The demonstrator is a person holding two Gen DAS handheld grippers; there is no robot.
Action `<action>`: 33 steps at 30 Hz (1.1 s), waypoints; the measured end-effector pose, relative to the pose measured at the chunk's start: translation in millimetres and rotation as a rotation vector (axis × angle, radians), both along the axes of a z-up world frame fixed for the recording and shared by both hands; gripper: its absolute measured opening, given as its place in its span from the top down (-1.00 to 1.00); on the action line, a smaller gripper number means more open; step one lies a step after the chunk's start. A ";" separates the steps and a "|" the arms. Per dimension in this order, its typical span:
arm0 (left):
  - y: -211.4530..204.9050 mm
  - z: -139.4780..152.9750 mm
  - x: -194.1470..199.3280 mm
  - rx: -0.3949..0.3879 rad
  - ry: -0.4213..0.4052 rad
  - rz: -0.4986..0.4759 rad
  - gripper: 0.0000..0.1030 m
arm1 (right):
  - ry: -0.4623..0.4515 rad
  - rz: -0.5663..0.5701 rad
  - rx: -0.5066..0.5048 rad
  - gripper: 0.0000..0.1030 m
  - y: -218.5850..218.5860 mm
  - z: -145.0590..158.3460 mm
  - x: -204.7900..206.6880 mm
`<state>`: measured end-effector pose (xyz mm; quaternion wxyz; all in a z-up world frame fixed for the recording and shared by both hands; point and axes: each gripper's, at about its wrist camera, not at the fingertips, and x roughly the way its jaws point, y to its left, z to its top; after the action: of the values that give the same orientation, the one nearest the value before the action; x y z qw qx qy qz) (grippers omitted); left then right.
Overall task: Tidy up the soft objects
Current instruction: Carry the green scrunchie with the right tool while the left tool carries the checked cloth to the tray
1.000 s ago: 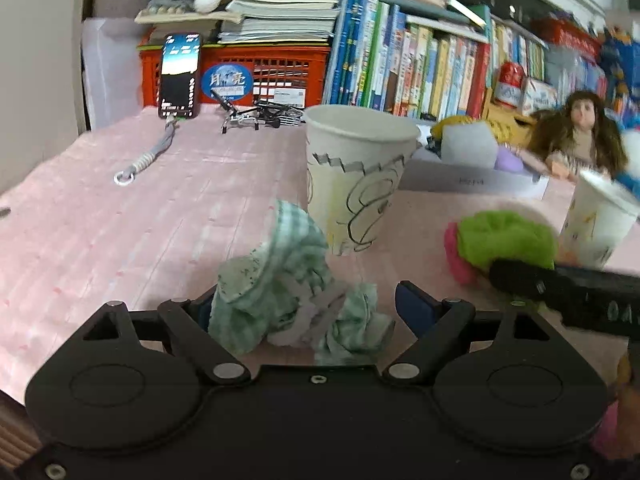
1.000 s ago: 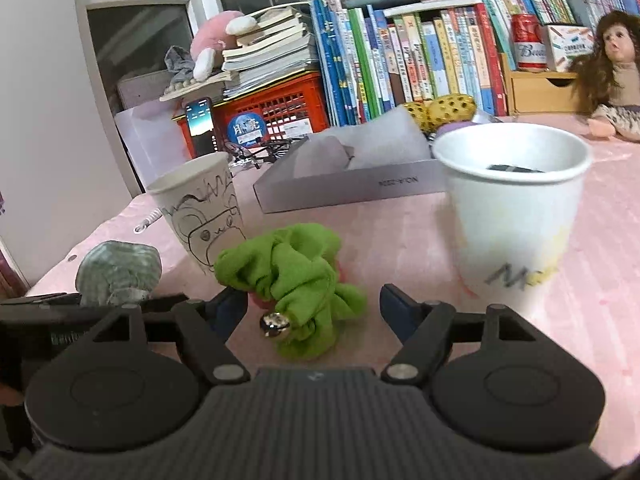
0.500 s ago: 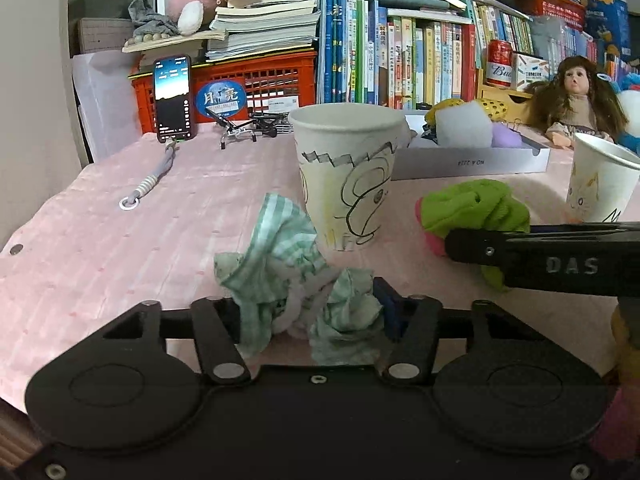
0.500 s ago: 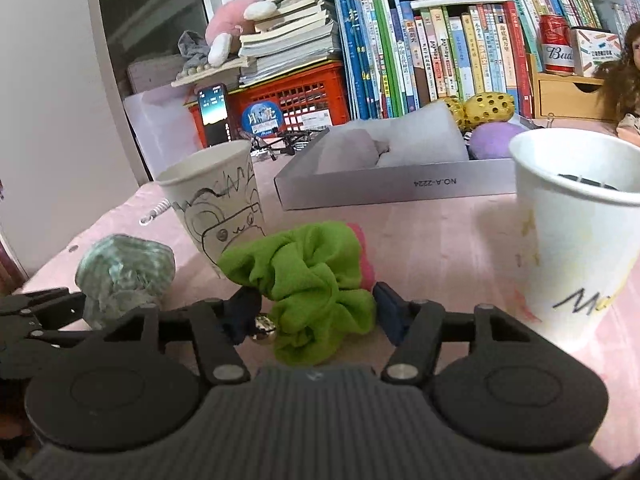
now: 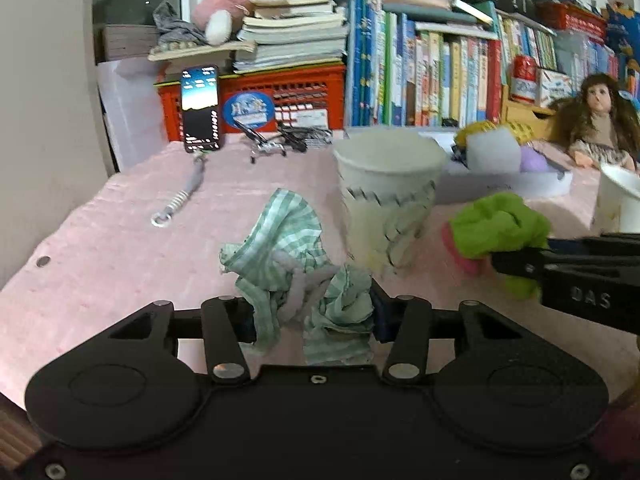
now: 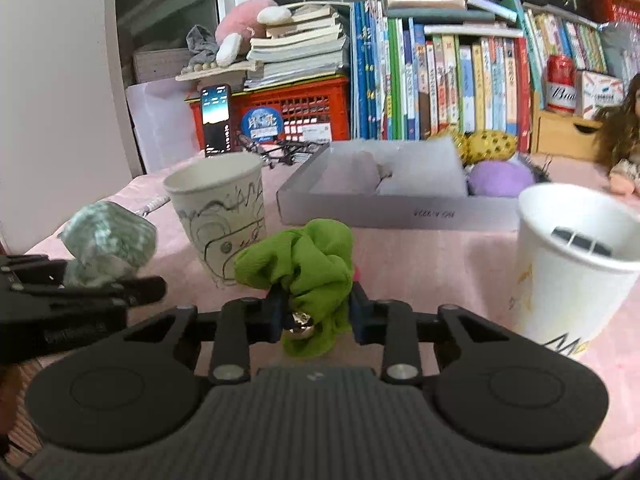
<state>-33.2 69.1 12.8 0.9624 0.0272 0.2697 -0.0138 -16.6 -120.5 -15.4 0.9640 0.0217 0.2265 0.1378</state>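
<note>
A green-and-white checked scrunchie lies bunched on the pink tablecloth. My left gripper is closing, its pads pressing the scrunchie from both sides. A bright green scrunchie with a small metal bell sits between the blue pads of my right gripper, which is also closing and squeezes it. In the left wrist view the green scrunchie shows at the right, pinched at the tip of the other tool. In the right wrist view the checked scrunchie shows at the left.
A paper cup with drawings stands between the two scrunchies. A white paper cup is at the right. Behind them is a grey box holding soft items. A doll, a phone, a red crate and books line the back.
Both grippers went from wide open around their scrunchies to pinching them. Each scrunchie is now squeezed narrower between the pads. The right gripper has shifted slightly sideways.
</note>
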 end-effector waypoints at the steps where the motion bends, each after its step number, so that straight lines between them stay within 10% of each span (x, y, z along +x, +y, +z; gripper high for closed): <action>1: 2.2 4.6 0.8 0.001 -0.010 0.004 0.09 | -0.006 -0.004 -0.002 0.31 -0.9 2.8 -0.6; 33: -38.7 111.2 78.4 -0.086 -0.110 -0.146 0.09 | -0.143 -0.077 0.015 0.31 -46.3 88.0 12.2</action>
<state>45.3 30.4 124.0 0.9725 0.0063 0.2131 -0.0939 -4.5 -166.8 72.6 0.9821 0.0276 0.1551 0.1034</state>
